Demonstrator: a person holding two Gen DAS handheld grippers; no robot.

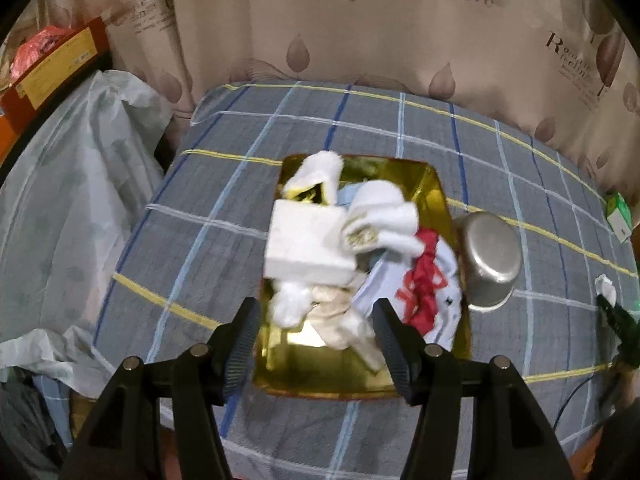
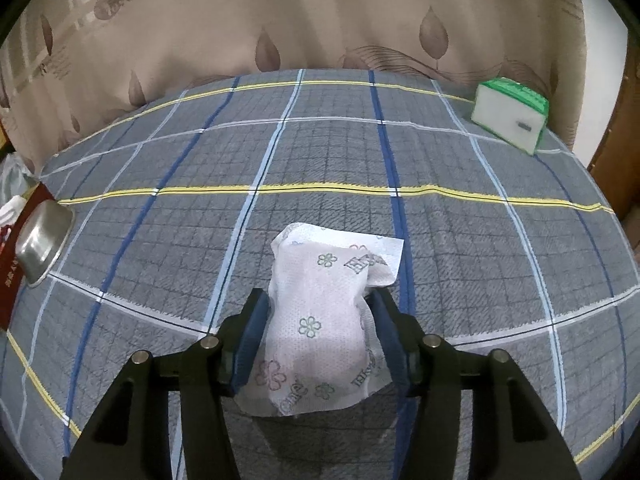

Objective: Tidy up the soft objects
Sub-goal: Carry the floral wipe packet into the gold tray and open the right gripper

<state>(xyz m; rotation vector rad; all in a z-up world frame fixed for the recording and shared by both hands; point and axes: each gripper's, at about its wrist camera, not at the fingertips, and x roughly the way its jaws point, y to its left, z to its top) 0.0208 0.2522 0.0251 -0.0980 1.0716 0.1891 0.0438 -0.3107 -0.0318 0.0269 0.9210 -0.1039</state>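
A gold tray lies on the checked bedspread, heaped with soft things: a white foam block, rolled white socks, a red cloth on pale blue fabric, and cream cloth at the near end. My left gripper hovers over the tray's near end, open, with nothing between its fingers. In the right wrist view, my right gripper is shut on a white tissue packet printed with flowers, just above the bedspread.
A steel bowl leans against the tray's right side, also seen as the steel bowl. A green and white box stands at the far right. Plastic sheeting and an orange box lie left. A curtain hangs behind.
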